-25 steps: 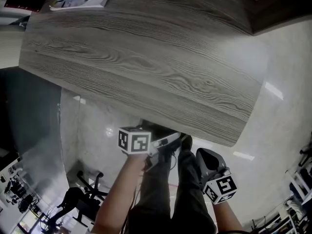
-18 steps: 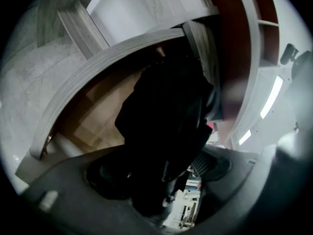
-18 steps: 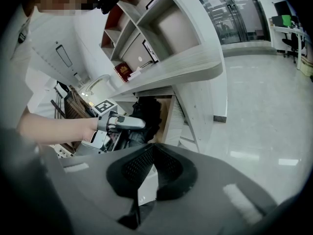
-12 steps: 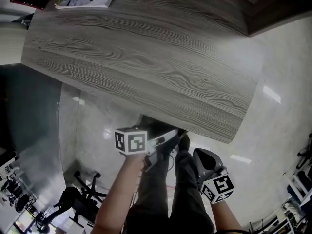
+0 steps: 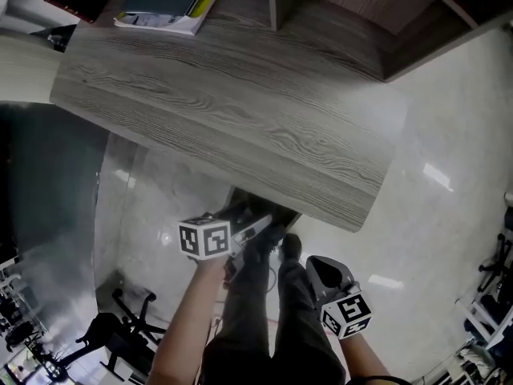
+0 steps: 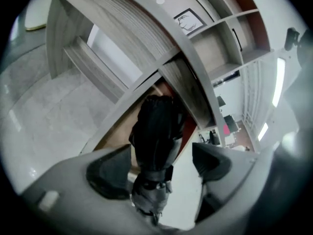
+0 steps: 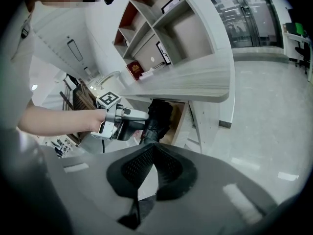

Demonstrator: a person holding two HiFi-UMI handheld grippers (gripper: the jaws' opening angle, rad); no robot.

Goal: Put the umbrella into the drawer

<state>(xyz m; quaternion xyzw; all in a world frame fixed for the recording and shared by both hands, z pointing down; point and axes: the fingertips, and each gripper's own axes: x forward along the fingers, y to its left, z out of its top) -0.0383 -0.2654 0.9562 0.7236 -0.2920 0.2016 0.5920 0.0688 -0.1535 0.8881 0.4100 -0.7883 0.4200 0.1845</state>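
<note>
Right hand-held gripper (image 7: 152, 153): jaws closed tip to tip with nothing between them; it sits low in the head view, beside the person's legs (image 5: 264, 327).
Left hand-held gripper (image 6: 160, 165): jaws wide, and they have just been opening. The umbrella stands between them. There is a plain gap on the picture's right side, and the other pad (image 6: 110, 173) is just beside the fabric, not pressing on it.
Umbrella (image 6: 156, 131): black, folded and strapped. Its near end sticks out between the left gripper's jaws, and its far end reaches into the open drawer under the desk edge.
Drawer (image 7: 177, 119): pulled out beneath the desk top, its brown wooden inside showing around the umbrella's far end.
Desk (image 5: 240, 111): grey wood-grain top with a rounded corner, overhanging the drawer.
Floor (image 5: 433, 207): pale and glossy, with light reflections.
Books (image 5: 164, 2): a small stack at the desk's far corner.
Shelves (image 7: 181, 28): open compartments rising behind the desk, a framed picture (image 7: 164, 52) leaning in one.
</note>
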